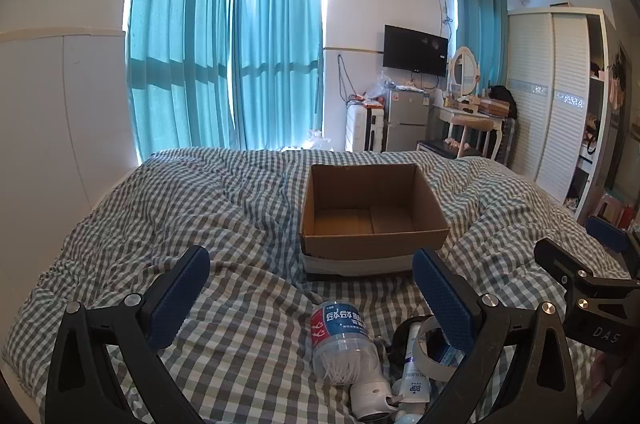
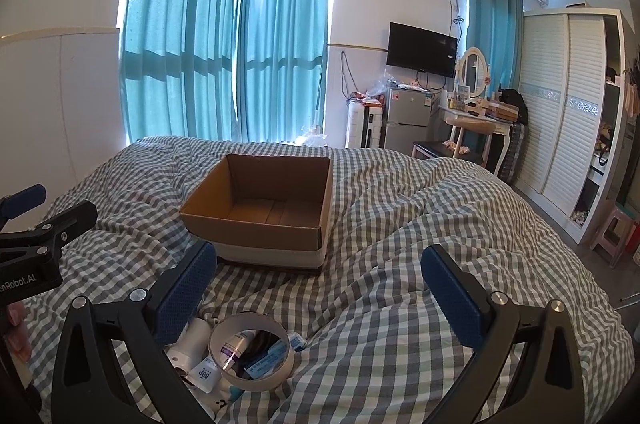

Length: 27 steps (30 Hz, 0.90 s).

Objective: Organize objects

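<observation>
Two grippers hang over the bed (image 1: 224, 199), both spread wide and grasping nothing: the left gripper (image 1: 308, 304) and the right gripper (image 2: 320, 300). Midway along the checked cover sits an open cardboard box (image 1: 372, 212), nothing visible inside. Nearer the bed's close edge lies a small heap: a clear water bottle (image 1: 342, 344) on its side, a tape roll (image 2: 251, 351) tilted up against a white tube (image 2: 206, 374), plus a white rounded thing (image 1: 370, 398) I cannot identify.
</observation>
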Tool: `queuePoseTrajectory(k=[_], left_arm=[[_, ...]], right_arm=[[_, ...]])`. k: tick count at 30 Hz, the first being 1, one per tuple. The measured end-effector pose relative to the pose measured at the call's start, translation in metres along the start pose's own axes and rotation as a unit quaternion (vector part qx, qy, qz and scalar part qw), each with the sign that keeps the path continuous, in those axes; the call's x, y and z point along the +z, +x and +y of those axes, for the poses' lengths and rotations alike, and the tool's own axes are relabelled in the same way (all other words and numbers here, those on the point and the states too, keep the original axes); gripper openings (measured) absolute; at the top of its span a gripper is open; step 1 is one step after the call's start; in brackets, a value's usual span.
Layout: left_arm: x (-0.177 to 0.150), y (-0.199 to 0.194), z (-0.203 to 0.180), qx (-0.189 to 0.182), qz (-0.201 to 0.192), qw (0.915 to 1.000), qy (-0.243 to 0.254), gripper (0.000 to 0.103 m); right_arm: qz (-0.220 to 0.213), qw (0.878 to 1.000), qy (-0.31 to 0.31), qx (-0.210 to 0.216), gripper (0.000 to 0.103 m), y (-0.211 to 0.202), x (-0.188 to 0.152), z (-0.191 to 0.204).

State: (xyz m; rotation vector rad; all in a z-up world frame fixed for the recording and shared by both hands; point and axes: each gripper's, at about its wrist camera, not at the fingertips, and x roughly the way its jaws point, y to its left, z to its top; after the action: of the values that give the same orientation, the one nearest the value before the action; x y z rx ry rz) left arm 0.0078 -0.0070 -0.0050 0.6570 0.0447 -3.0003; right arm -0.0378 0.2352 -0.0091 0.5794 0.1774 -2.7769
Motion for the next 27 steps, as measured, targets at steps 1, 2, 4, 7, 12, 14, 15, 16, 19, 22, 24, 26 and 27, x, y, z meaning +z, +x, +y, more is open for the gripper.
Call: queuePoseTrajectory(k=[1, 2, 4, 7, 12, 14, 15, 16, 19, 22, 24, 26, 27], left_arm=[[-0.0005, -0.0003, -0.0006, 0.001, 0.000, 1.0000, 0.000, 0.103], [-0.0006, -0.0006, -0.0011, 0.002, 0.000, 1.0000, 0.001, 0.103], [-0.0010, -0.0003, -0.0013, 0.002, 0.002, 1.0000, 0.001, 0.103], [-0.0008, 0.0008, -0.0002, 0.001, 0.007, 1.0000, -0.003, 0.103], [-0.0015, 0.0024, 0.0022, -0.002, 0.012, 0.9999, -0.009, 0.103], [-0.0018, 0.0026, 0.0026, -0.001, 0.011, 0.9999, -0.008, 0.103], [-0.0022, 0.0026, 0.0027, -0.002, 0.012, 0.9999, -0.008, 0.103], [-0.0023, 0.0027, 0.0025, -0.004, 0.013, 0.9999, -0.007, 0.103], [-0.0036, 0.0036, 0.0012, -0.002, 0.016, 0.9999, -0.004, 0.103], [-0.0050, 0.0053, 0.0010, 0.010, 0.021, 0.9997, -0.004, 0.103], [-0.0055, 0.0057, 0.0020, 0.010, 0.021, 0.9997, -0.007, 0.103], [-0.0054, 0.0054, 0.0025, 0.012, 0.020, 0.9997, -0.007, 0.103], [-0.0049, 0.0044, 0.0020, 0.014, 0.017, 0.9997, -0.007, 0.103]], right_arm=[[0.000, 1.000, 0.000, 0.000, 0.103, -0.0001, 0.0001, -0.0002], [-0.001, 1.000, 0.000, 0.000, 0.103, -0.0002, 0.0002, -0.0006], [-0.001, 1.000, 0.002, 0.000, 0.103, -0.0006, 0.0004, -0.0013], [0.000, 1.000, 0.003, 0.001, 0.103, -0.0007, 0.0000, -0.0017], [0.000, 1.000, 0.002, 0.003, 0.103, -0.0007, -0.0009, -0.0006], [0.001, 1.000, 0.000, 0.004, 0.103, -0.0005, -0.0014, -0.0003], [0.002, 1.000, 0.000, 0.005, 0.103, -0.0004, -0.0018, -0.0003], [0.002, 1.000, -0.001, 0.005, 0.103, -0.0003, -0.0020, 0.0001], [0.002, 1.000, -0.002, 0.006, 0.103, 0.0002, -0.0029, 0.0014], [0.003, 1.000, -0.003, 0.006, 0.103, 0.0014, -0.0028, 0.0018], [0.003, 1.000, -0.003, 0.007, 0.103, 0.0016, -0.0028, 0.0016], [0.003, 1.000, -0.003, 0.008, 0.103, 0.0014, -0.0035, 0.0018], [0.004, 1.000, -0.003, 0.011, 0.103, 0.0019, -0.0036, 0.0018]])
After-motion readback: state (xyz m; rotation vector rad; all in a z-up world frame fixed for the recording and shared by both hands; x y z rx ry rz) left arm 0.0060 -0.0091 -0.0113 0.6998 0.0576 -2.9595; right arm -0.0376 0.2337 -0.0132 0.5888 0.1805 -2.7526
